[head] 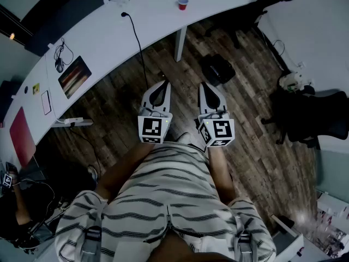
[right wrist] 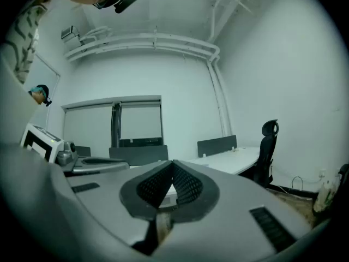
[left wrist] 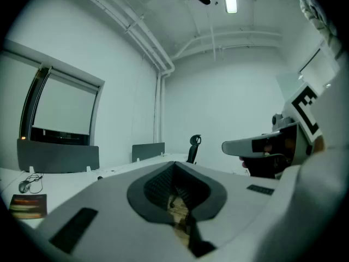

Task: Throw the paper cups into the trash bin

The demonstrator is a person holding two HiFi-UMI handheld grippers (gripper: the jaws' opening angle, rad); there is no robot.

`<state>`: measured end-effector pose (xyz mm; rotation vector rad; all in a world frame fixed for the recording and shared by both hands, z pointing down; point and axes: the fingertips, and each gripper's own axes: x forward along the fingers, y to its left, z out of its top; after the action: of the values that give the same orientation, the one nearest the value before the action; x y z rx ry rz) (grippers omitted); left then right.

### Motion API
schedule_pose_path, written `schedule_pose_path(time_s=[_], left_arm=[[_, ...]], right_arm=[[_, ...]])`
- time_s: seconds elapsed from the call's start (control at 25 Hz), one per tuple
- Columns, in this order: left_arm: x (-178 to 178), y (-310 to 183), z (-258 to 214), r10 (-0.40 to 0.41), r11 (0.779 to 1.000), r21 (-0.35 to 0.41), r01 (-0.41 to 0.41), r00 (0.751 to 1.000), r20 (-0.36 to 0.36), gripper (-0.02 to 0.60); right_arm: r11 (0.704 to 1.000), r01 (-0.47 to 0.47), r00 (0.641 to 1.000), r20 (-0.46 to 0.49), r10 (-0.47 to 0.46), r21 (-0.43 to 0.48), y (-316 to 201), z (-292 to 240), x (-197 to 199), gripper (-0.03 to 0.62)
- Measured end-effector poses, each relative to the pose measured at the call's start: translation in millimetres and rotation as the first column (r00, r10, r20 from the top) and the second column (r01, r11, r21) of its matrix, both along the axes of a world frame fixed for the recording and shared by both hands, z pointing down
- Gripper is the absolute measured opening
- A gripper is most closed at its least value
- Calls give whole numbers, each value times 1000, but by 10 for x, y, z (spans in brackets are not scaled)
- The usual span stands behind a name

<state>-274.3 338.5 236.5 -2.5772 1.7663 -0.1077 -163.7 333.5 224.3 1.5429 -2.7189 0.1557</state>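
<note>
Left hand-held gripper [head: 164, 84]: closed. In the left gripper view [left wrist: 174, 164] the two jaws meet at their tips and nothing is between them. It is held level over the floor, in front of the person's body.
Right hand-held gripper [head: 203, 85]: closed and empty as well. In the right gripper view [right wrist: 173, 163] the tips touch. It is level and close beside the left one, the two nearly parallel.
Paper cup [head: 182, 3]: a single red cup standing upright on the white surface, at the far end of it, well apart from both grippers.
Surface [head: 109, 34]: a long white desk that curves from the upper right down to the left edge of the head view.
Cable [head: 136, 34]: black, running from the surface down over its near edge.
Mouse [head: 59, 66]: on the surface with its cord coiled beside it, next to a dark mat [head: 74, 76].
Floor [head: 256, 146]: brown wood planks.
Dark thing on the floor [head: 217, 69]: beside the white desk leg; I cannot tell what it is.
Chair [head: 305, 116]: black office chair at the right, near the wall.
Person: seen from above in a striped shirt [head: 163, 195], forearms reaching forward to the grippers.
</note>
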Motion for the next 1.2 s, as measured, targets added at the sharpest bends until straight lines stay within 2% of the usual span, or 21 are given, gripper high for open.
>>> schedule_pose_path(time_s=[0.36, 0.6, 0.84, 1.2], left_arm=[[61, 117, -30, 7, 1000, -3, -7, 1000, -9, 23], [177, 164, -40, 2, 1000, -4, -2, 1000, -3, 23], [317, 208, 42, -18, 1000, -16, 18, 1000, 11, 23], [340, 194, 233, -65, 996, -59, 67, 998, 28, 23]], right_arm=[[1000, -11, 1000, 2, 11, 1, 114, -31, 75, 9], [1000, -21, 999, 41, 20, 14, 136, -90, 233, 11], [1000, -13, 999, 34, 12, 13, 178, -21, 400, 11], [999, -28, 999, 27, 28, -22, 136, 160, 627, 11]])
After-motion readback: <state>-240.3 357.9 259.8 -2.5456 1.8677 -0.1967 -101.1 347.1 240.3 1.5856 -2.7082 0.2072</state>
